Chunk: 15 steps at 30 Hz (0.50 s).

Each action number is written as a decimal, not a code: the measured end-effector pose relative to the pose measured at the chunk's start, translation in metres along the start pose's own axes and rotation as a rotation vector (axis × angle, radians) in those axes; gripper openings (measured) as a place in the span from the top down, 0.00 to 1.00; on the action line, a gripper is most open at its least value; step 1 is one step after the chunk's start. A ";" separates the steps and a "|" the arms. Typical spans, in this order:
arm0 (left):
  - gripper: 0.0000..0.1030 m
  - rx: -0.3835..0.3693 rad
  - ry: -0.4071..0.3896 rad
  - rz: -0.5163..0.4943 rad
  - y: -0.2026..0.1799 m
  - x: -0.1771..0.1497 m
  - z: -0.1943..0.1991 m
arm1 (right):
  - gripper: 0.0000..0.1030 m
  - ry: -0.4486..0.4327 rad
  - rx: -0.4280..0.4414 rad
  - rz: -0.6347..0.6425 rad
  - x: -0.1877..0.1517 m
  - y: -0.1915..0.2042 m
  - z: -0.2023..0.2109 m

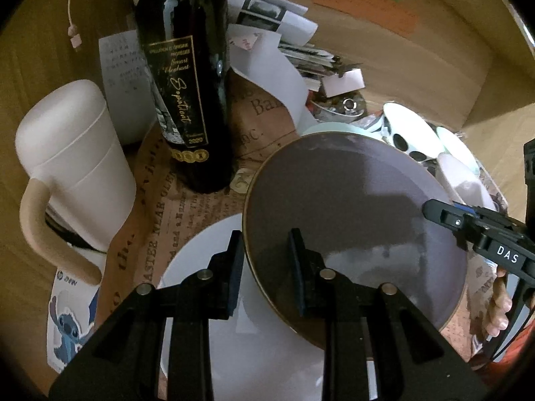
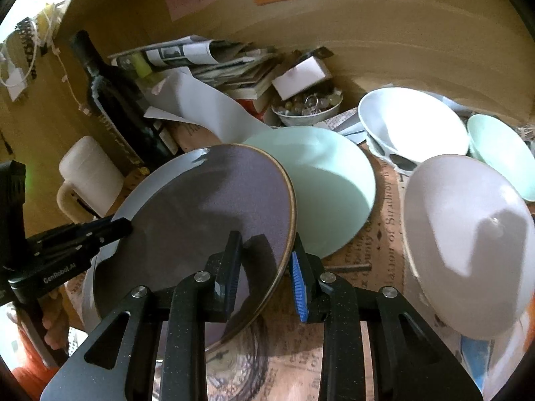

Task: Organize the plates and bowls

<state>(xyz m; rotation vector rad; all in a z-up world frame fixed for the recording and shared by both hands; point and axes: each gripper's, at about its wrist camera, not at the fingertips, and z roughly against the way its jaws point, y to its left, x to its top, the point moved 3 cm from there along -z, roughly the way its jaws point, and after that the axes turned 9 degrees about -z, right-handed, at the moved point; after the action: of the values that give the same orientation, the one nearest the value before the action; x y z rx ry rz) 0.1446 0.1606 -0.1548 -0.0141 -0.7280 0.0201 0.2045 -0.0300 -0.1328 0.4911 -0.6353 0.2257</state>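
Note:
A grey-purple plate [image 1: 351, 217] with a thin brown rim hangs tilted above the table, carried between both grippers. My left gripper [image 1: 265, 267] is shut on its left rim, one pad above and one below the edge. My right gripper [image 2: 265, 270] is shut on the opposite rim of the same plate [image 2: 200, 217]. Each gripper shows in the other's view: the right one [image 1: 434, 210] at the plate's far edge, the left one [image 2: 123, 229] at the left. Below the held plate lies a white plate [image 1: 207, 267]. A mint plate [image 2: 327, 187] lies just behind it.
A dark wine bottle [image 1: 187, 83] and a white lidded mug [image 1: 73, 167] stand left. Right of the plates sit a pale bowl [image 2: 468, 244], a white spotted bowl [image 2: 411, 123] and a mint bowl [image 2: 501, 153]. A small bowl of beads [image 2: 307, 110] and stacked papers [image 2: 214, 56] fill the back by the cardboard wall.

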 end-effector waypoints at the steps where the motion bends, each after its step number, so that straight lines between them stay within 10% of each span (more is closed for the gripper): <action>1: 0.75 -0.003 -0.006 0.000 -0.002 0.000 0.003 | 0.76 -0.005 -0.001 0.002 -0.002 0.000 0.004; 15: 0.75 -0.031 -0.058 -0.026 -0.037 -0.011 0.043 | 0.76 -0.082 -0.014 0.008 -0.027 -0.005 0.058</action>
<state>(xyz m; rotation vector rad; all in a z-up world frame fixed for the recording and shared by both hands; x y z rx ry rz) 0.1077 0.1231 -0.1292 -0.0336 -0.7860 -0.0161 0.1560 -0.0651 -0.1112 0.4857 -0.7185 0.2095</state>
